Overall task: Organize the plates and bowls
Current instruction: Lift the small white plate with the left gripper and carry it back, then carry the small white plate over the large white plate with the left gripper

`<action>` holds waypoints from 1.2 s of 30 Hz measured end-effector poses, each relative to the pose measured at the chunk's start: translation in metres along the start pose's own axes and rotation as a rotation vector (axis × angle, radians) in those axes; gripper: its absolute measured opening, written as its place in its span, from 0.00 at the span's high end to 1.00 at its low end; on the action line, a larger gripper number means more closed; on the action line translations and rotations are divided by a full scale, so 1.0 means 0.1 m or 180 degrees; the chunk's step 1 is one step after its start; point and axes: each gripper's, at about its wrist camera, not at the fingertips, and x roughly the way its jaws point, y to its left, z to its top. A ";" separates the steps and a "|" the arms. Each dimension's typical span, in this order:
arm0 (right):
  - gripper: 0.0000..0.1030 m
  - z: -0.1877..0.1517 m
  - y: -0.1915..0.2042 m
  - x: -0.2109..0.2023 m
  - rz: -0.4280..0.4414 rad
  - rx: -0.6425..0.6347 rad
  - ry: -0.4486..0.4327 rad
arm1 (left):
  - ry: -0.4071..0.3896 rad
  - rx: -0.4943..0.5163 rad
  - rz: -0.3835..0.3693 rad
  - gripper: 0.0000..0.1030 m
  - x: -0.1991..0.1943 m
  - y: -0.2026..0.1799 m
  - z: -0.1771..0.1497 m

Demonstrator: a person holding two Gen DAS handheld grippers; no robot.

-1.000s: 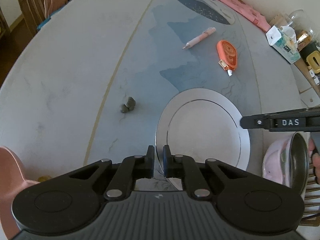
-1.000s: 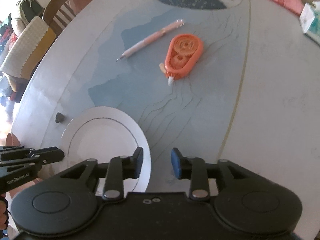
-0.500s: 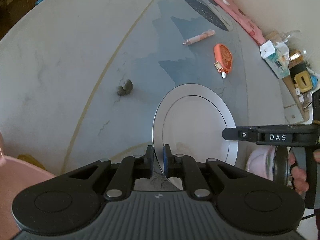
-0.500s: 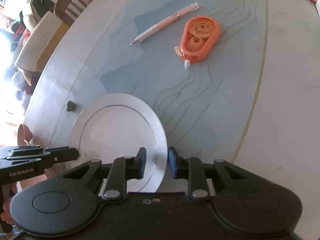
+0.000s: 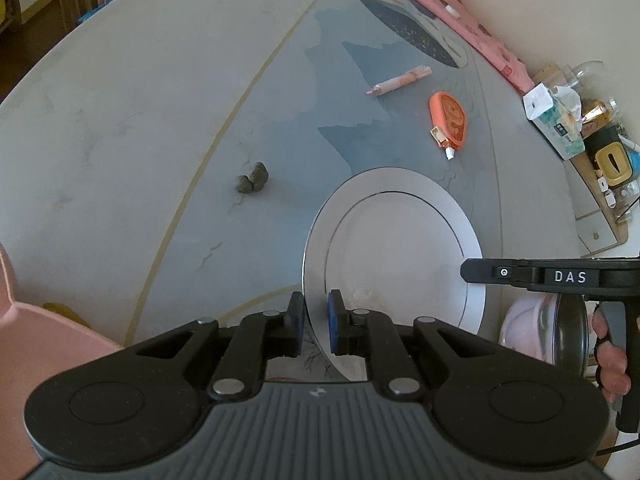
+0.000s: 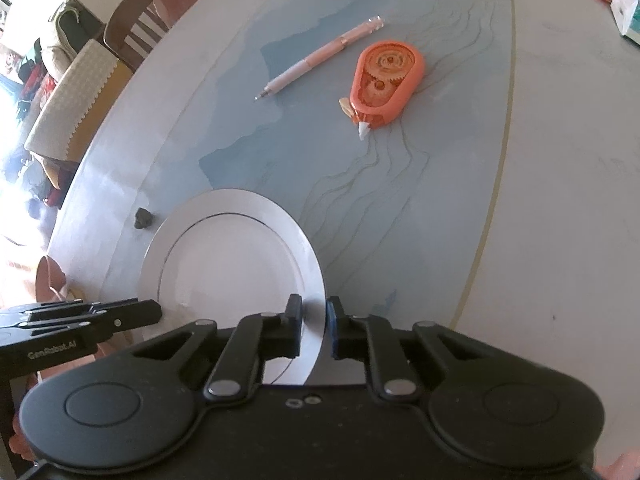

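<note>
**Left wrist view: two-handed rim pinch on white plate, slip risk**

Left wrist view: left gripper (image 5: 316, 326) is clamped on the near-left rim of the white plate (image 5: 394, 248), pads nearly together with only the thin rim between. Right wrist view: right gripper (image 6: 313, 326) is closing its jaws on the opposite near-right rim, rim already between the pads. Plate sits near the table (image 5: 120, 128) edge, apparently tilted off the surface; cannot tell if fully lifted.

Risks, judged:
- Thin glazed rim, small pad contact, so the plate may pivot or slide out if the hands move unevenly.
- Hands pulling apart or twisting could pop one grip.
- Correction tape dispenser (image 6: 384, 84), pink pen (image 6: 320, 58) and grey lump (image 5: 252, 178) lie just beyond; a forward swing could hit them.
- Pink bowl (image 5: 528, 328) and dark bowl (image 5: 570, 332) below the table edge could be struck on lowering.
</note>
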 end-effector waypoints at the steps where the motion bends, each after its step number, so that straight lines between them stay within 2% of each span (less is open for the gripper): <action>1: 0.88 -0.01 0.01 -0.01 0.0008 0.0010 -0.0018 | -0.0013 -0.0012 -0.0009 0.90 -0.02 0.01 0.00; 9: 0.89 -0.07 0.05 -0.11 0.0108 0.0179 -0.0113 | -0.0119 -0.0040 -0.0033 0.90 -0.22 0.05 0.00; 22: 0.90 -0.19 0.31 -0.40 0.0172 0.0222 -0.0261 | -0.0235 -0.0023 -0.0076 0.90 -0.64 0.10 -0.09; 36: 0.90 -0.76 0.67 -0.65 0.0113 0.0373 -0.0342 | -0.0186 0.0098 -0.0158 0.91 -1.09 0.21 -0.57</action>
